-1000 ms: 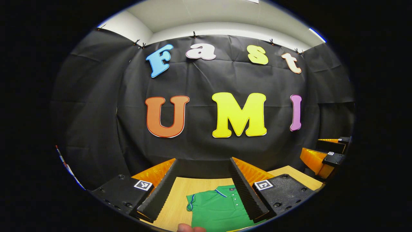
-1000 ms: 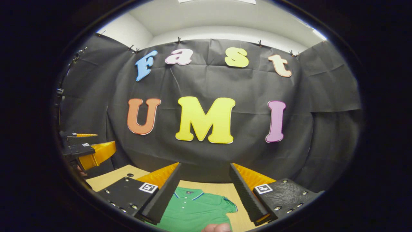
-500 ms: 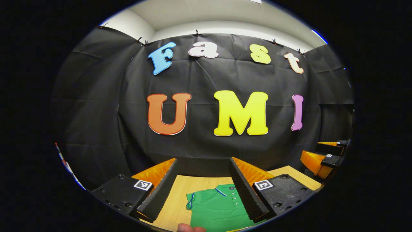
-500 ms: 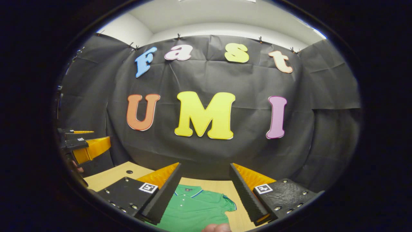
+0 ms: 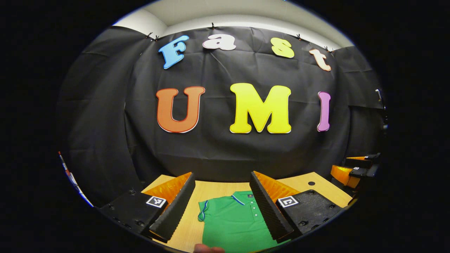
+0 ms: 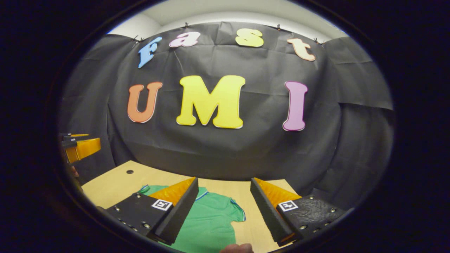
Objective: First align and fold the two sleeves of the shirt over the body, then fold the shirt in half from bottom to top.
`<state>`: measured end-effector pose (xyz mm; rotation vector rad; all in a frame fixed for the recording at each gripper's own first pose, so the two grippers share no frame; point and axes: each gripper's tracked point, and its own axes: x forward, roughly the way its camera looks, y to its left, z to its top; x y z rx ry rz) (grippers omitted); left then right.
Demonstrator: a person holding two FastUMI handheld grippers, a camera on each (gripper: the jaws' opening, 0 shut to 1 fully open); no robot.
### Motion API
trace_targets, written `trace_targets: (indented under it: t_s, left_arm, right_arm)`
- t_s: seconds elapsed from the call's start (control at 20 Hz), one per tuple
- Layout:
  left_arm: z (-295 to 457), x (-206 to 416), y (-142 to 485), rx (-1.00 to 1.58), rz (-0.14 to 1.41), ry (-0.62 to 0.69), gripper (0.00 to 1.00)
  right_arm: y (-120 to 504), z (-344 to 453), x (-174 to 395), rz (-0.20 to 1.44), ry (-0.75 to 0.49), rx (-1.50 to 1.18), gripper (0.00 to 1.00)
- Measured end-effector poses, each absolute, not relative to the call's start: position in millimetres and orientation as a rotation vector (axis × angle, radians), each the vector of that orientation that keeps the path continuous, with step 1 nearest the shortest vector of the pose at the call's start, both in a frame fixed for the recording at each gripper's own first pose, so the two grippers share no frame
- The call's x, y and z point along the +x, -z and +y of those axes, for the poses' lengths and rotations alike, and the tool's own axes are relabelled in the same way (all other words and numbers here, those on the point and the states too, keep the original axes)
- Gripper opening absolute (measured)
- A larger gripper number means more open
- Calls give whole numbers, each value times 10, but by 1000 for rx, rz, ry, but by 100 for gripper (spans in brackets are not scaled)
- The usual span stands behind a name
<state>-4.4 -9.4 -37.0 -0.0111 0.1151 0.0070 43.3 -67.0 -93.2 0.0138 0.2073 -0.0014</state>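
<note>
Left gripper [image 5: 221, 205] stood wide apart, holding nothing, above the table [image 5: 211, 188]; its ribbed, wedge-shaped pads [image 5: 174, 211] framed the green shirt [image 5: 232, 219], which lay flat on the pale wood. Right gripper [image 6: 223, 207] likewise stood wide and empty above the shirt [image 6: 209, 219], one short sleeve [image 6: 237, 214] spread. Shirt hem was cut off below.

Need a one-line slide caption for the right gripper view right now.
Right gripper open above a green polo shirt lying flat on the wooden table, sleeves not yet folded.
</note>
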Motion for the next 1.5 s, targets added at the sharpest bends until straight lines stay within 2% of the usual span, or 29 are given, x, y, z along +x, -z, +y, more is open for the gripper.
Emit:
trace_targets:
  t_s: [0.45,0.95,1.4,1.5]
  left_arm:
    - [-297,-107,624,28,186,0,99]
    - [-240,-122,878,38,268,-85,100]
    - [-181,-268,1186,40,339,-136,100]
    - [-178,-294,1227,46,352,-140,100]
  right_arm:
    - [1798,-1016,1056,317,-67,-15,93]
    - [2846,-1086,1730,490,-154,-5,93]
    - [3690,-1125,2336,622,-166,-21,94]
    - [3855,-1086,2372,667,-182,0,87]
